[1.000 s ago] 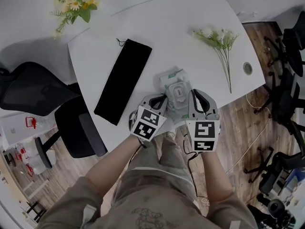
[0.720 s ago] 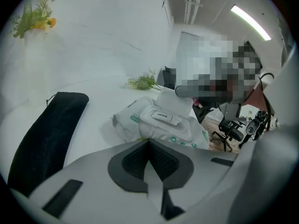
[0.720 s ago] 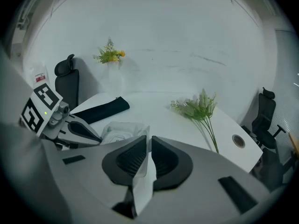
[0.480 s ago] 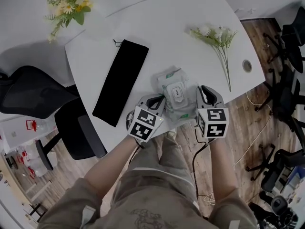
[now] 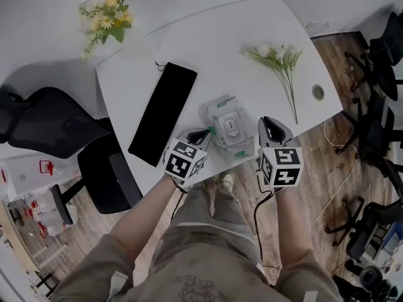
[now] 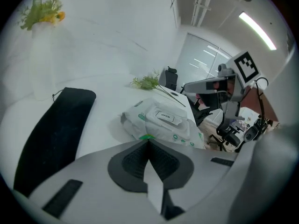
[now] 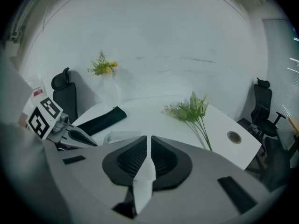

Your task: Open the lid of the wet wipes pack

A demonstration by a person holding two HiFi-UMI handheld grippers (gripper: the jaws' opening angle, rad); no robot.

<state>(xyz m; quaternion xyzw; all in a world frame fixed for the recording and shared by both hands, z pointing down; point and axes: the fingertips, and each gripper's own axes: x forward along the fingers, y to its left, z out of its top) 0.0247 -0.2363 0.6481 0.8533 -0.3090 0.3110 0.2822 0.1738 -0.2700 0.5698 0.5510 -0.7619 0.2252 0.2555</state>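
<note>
White surface, rounded, carrying all items; black pouch, long and flat, lying left of centre; wet wipes pack, lying flat near the front edge of the surface, between the two grippers; left gripper, fingers closed together at the pack's left edge, apparently pinching a green-printed strip of its wrapper to steady it; right gripper, just beside the pack's right side and not touching it, fingers just been closing to a thin slit with nothing between them; lid, small rectangular flap marked OPEN on top of the pack, lying flat and shut. Status, by judgement: pack steadied, lid not yet lifted; the catching and raising of the flap is all left to do.
</note>
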